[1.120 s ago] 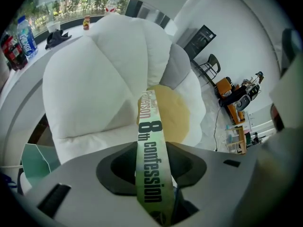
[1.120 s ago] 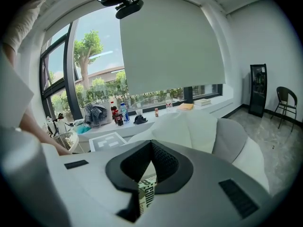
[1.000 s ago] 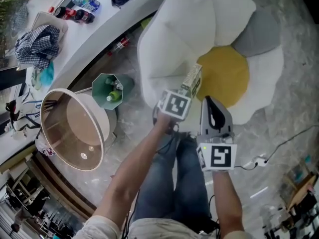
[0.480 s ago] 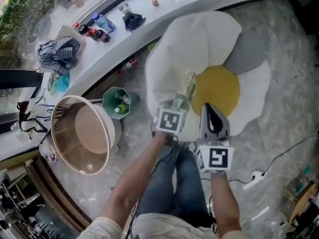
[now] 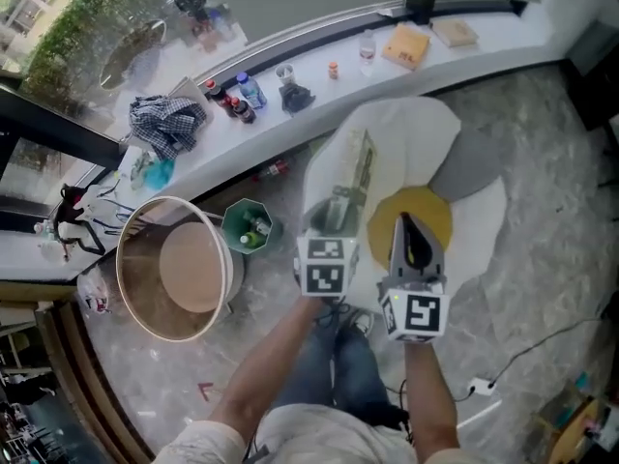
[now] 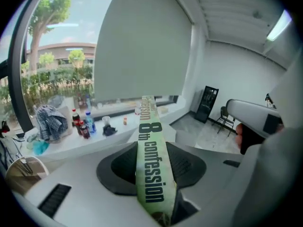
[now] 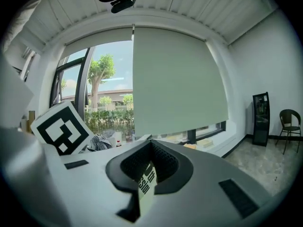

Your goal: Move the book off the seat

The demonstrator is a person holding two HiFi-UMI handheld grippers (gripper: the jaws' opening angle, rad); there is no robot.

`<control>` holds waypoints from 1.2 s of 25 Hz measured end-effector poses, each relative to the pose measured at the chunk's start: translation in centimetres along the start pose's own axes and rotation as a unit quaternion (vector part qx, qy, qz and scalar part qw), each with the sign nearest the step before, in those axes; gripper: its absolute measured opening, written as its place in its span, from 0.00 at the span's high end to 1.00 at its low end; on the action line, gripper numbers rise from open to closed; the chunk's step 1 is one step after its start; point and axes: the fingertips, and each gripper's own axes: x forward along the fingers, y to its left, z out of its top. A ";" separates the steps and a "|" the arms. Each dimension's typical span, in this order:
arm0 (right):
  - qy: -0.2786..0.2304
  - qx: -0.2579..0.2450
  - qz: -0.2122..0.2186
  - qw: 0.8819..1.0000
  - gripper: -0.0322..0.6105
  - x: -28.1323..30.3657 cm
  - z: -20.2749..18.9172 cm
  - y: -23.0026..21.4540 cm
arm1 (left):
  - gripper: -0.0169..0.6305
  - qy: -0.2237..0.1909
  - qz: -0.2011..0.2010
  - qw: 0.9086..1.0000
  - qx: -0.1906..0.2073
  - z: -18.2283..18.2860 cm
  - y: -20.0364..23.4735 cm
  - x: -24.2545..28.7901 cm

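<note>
Book (image 5: 353, 167) clamped in left gripper (image 6: 152, 171), projecting ahead of its jaws, over the white seat (image 5: 426, 129).

Left jaws stand part-way open, pressed on both covers, with the spine facing back along the gripper. Right gripper (image 7: 150, 167), just beside on the right, has narrow jaws with a strip of the book's print in the gap; pad contact there cannot be confirmed. Expected handling: light paperback, stiff near the spine, flexible at the free page edge, glossy cover probably slippery. Grip close to the spine. Containers, left of the left gripper: green bin (image 5: 232, 222) holding bottles (image 5: 253, 232); beyond it, round tub (image 5: 131, 259), brown inside, contents not discernible.
</note>
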 end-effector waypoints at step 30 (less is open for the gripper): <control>-0.178 -0.049 0.199 0.963 0.95 -6.4 22.8 17.4 | 0.72 -0.325 0.236 0.916 -0.005 14.1 7.3 -33.3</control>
